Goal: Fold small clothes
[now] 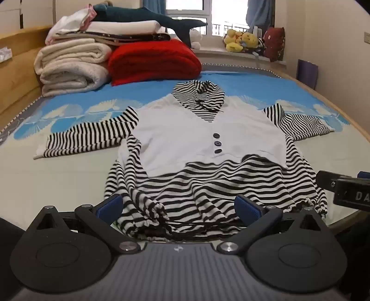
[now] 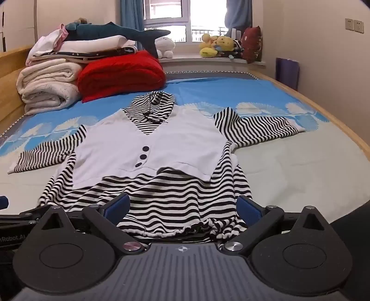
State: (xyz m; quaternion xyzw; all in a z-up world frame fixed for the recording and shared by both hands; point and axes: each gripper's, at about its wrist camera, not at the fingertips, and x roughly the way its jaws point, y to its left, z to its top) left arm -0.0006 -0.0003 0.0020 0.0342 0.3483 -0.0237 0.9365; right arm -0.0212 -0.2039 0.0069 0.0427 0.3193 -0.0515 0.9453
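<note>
A: Where is the shirt?
B: The striped shirt [image 1: 208, 185] lies flat on the bed [image 1: 69, 176], front up, sleeves spread to both sides, collar toward the window [image 2: 166, 20]. A white vest panel with three dark buttons [image 2: 143, 156] covers its chest.
A: And the tools?
B: The left tool [image 1: 178, 206] is released, its blue pads wide apart over the bunched hem at the shirt's near left corner. The right tool [image 2: 182, 206] is released too, pads either side of the hem near the right corner. Neither grips cloth.
A: What else is on the bed?
B: Folded white blankets [image 2: 46, 90] and a red blanket [image 2: 120, 74] at the far left, with a plush shark [image 2: 115, 32] on top.
</note>
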